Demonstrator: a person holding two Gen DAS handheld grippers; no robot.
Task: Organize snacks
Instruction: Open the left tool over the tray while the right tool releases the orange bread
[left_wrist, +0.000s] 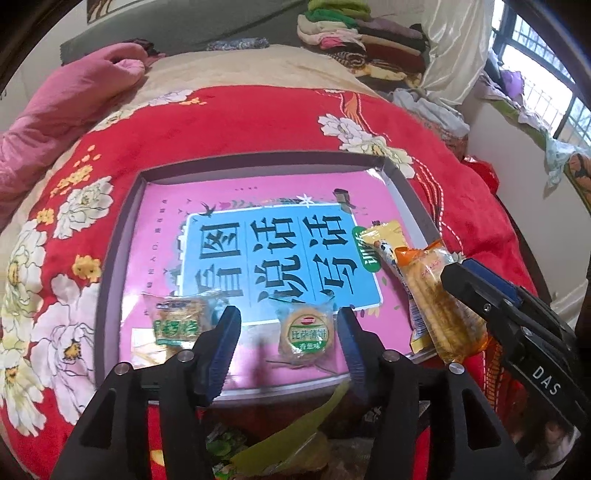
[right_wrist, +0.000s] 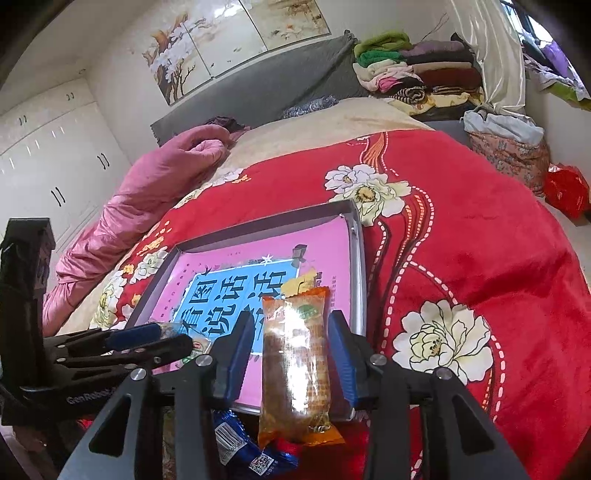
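Your left gripper (left_wrist: 288, 328): jaws wide, straddling the round clear-wrapped biscuit packet (left_wrist: 306, 335).
Your right gripper (right_wrist: 291, 341): jaws wide around the long orange-wrapped snack bar (right_wrist: 295, 365).
Tray: shallow grey box (left_wrist: 114, 266), pink-lined.

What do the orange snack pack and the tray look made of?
Orange snack pack: thin glossy plastic film, seemingly; it shows glare and the snack through a clear window. Tray: probably stiff grey cardboard with matte walls; its pink printed floor reflects light, so likely laminated.
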